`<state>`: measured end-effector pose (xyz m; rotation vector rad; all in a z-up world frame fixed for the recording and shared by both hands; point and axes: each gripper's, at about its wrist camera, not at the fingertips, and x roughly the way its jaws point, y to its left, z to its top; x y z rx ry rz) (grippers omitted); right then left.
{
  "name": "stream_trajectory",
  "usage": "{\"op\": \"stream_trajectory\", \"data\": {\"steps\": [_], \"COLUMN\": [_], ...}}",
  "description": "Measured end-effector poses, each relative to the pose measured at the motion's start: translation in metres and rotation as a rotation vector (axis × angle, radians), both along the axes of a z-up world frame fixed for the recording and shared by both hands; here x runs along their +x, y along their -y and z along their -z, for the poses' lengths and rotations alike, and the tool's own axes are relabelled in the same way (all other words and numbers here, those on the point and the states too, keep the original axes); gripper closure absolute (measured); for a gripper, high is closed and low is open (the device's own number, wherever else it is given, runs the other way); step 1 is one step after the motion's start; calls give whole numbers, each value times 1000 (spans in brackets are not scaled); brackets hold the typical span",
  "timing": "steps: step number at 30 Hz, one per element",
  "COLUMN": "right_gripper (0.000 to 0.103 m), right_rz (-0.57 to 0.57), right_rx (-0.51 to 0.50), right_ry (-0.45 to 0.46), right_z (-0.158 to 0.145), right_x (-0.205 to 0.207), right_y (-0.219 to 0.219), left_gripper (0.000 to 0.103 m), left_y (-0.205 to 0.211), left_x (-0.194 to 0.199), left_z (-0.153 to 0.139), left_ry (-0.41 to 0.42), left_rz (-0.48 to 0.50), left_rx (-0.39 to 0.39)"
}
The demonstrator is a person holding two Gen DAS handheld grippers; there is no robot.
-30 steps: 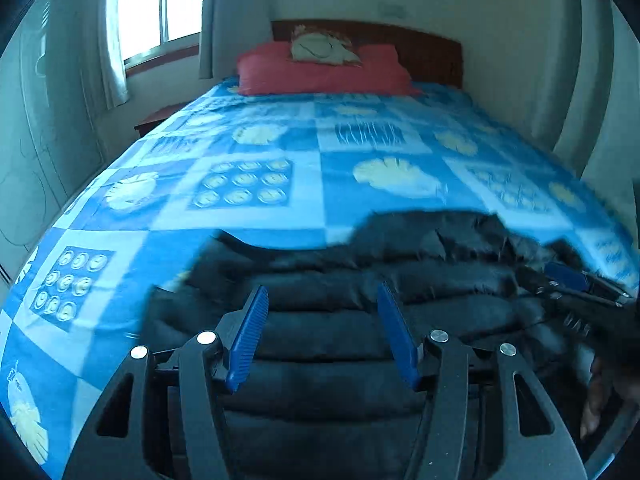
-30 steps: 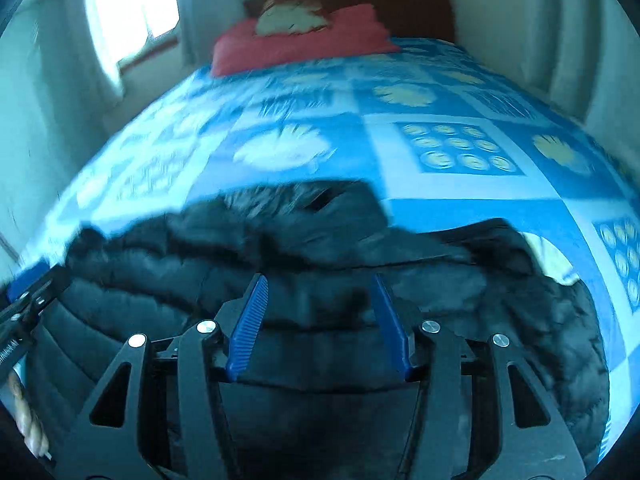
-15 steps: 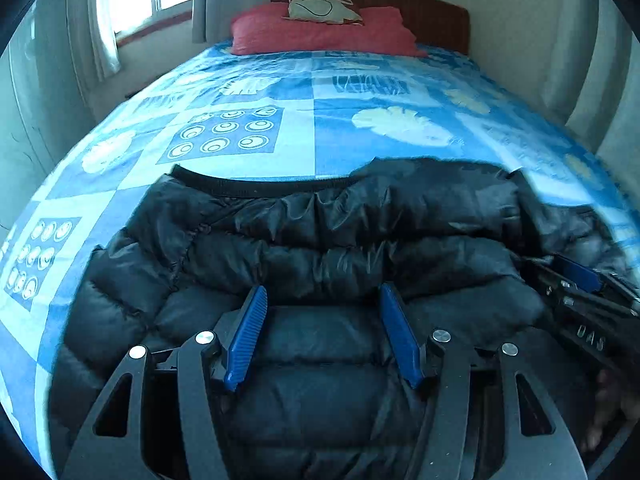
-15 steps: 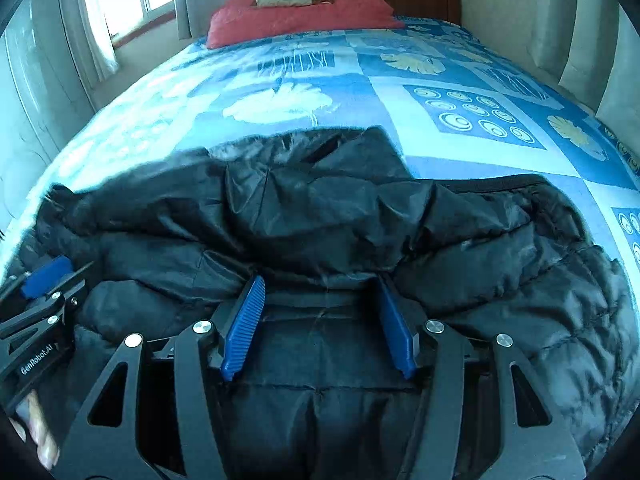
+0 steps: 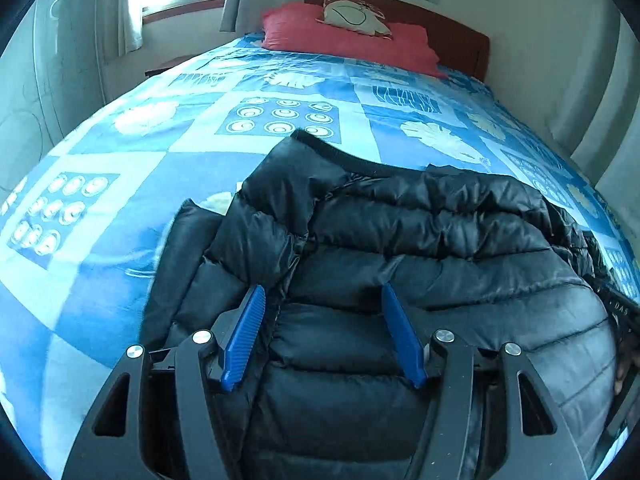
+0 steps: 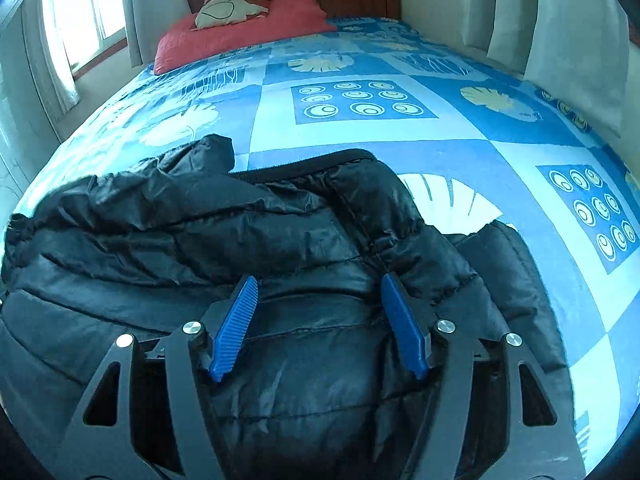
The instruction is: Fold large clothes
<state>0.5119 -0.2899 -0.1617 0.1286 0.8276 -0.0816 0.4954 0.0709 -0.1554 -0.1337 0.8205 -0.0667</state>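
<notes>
At the near edge of the blue patterned bedspread (image 5: 120, 184): black quilted puffer jacket (image 5: 420, 248); left gripper (image 5: 322, 304) and right gripper (image 6: 318, 294) jaws just opened, spread, jacket between, unpinched.

Bed (image 5: 168, 184) with blue patterned cover; black puffer jacket (image 5: 420, 248) lies on it under and ahead of both jaws; red pillow (image 5: 344, 36) far beyond them at headboard.
</notes>
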Motion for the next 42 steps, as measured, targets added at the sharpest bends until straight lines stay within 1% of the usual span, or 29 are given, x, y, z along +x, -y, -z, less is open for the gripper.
{"op": "stream_trajectory", "data": {"steps": [1, 2, 3, 5, 7, 8, 9, 11, 12, 14, 16, 18, 20, 21, 22, 23, 24, 26, 28, 29, 30, 31, 32, 33, 35, 36, 38, 41, 42], "right_gripper": [38, 38, 38, 38, 36, 32, 31, 28, 27, 23, 23, 23, 23, 23, 23, 23, 23, 22, 18, 17, 17, 20, 34, 38, 51, 54, 66, 77, 78], "right_rz": [3, 4, 5, 4, -5, -12, -18, -24, -24, -11, 12, 30, 62, 85, 99, 108, 118, 149, 168, 177, 180, 174, 158, 163, 165, 160, 147, 126, 126], "right_rx": [0, 0, -1, -14, -19, -16, -14, -25, -33, -15, 17, 32, 39, 62, 94, 164, 222, 307, 314, 297, 281, 253, 257, 268, 287, 291, 285, 258, 259], "right_ry": [7, 8, 7, 1, -6, -9, -7, 15, 28, 33, 3, -35, -58, -70, -78, -96, -103, -97, -89, -87, -85, -77, -74, -74, -58, -49, -34, -10, -2], "right_z": [1, 2, 2, -1, -9, -14, -21, -35, -43, -52, -54, -48, -41, -35, -29, -19, -12, -4, -2, -1, 0, 0, 1, 2, 2, 1, -1, -11, -14], "right_x": [0, 1, 1, 2, 0, -3, -11, -28, -43, -67, -99, -128, -149, -160, -168, -175, -179, -182, -181, -180, -179, -178, -176, -177, -180, -182, -184, -190, -193], "right_y": [0, 1, 0, -1, -2, -3, -2, 2, 6, 19, 37, 52, 64, 72, 78, 86, 91, 97, 94, 90, 87, 79, 76, 75, 71, 70, 70, 63, 63], "left_gripper": [42, 41, 41, 41, 42, 42, 42, 39, 37, 29, 28, 28, 28, 27, 26, 26, 26, 24, 19, 16, 16, 16, 17, 21, 39, 45, 64, 77, 78], "left_y": [-3, -2, 0, 8, 8, 6, 4, -1, -5, -17, -30, -42, -56, -60, -65, -68, -69, -70, -69, -68, -67, -64, -59, -54, -48, -46, -41, -32, -30], "left_x": [1, 3, 4, 6, 5, 4, 1, -9, -19, -48, -77, -104, -133, -141, -152, -159, -162, -170, -171, -169, -168, -166, -163, -162, -162, -165, -170, -174, -176], "left_z": [4, 6, 6, 4, -1, -6, -13, -24, -32, -46, -50, -47, -38, -35, -27, -19, -14, -2, 4, 6, 7, 7, 7, 7, 6, 5, 0, -10, -13], "left_ry": [8, 11, 11, 10, -1, -19, -42, -52, -40, 6, 8, -6, -31, -39, -62, -88, -108, -133, -146, -149, -144, -132, -120, -111, -104, -98, -80, -45, -34], "left_rz": [-4, -8, -11, -15, -7, -1, 1, 4, 1, -23, -41, -62, -94, -104, -111, -113, -118, -139, -156, -164, -179, -188, -189, -198, -204, -203, -208, -182, -173], "left_rx": [-21, -17, -1, 56, 58, 54, 56, 62, 69, 80, 64, 22, -46, -71, -116, -143, -152, -180, -231, -249, -250, -253, -246, -229, -213, -217, -207, -152, -137]}}
